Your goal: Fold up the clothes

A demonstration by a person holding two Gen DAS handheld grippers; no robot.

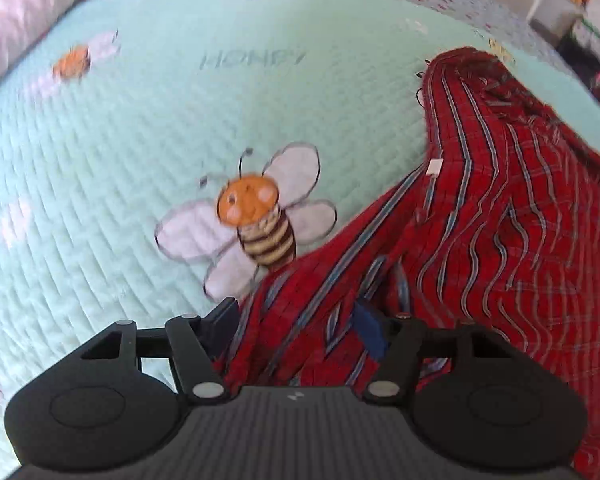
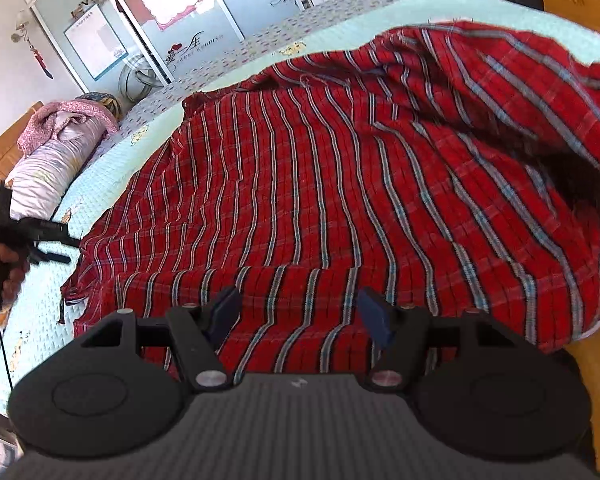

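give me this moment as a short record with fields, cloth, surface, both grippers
cloth: red striped cloth, spread over the bed, near edge folded over
surface: mint quilted bedspread with bee print
left gripper: jaws apart, cloth bunched between them, grip unclear
right gripper: open, above the cloth's near folded edge
other: pillow at far left of the bed

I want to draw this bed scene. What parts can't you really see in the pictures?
- Left wrist view: the red striped cloth hides whether the left gripper pinches it; its far end is cut off by the right edge.
- Left wrist view: the word on the green quilt is blurred.
- Right wrist view: under the cloth's lifted fold it is too dark.
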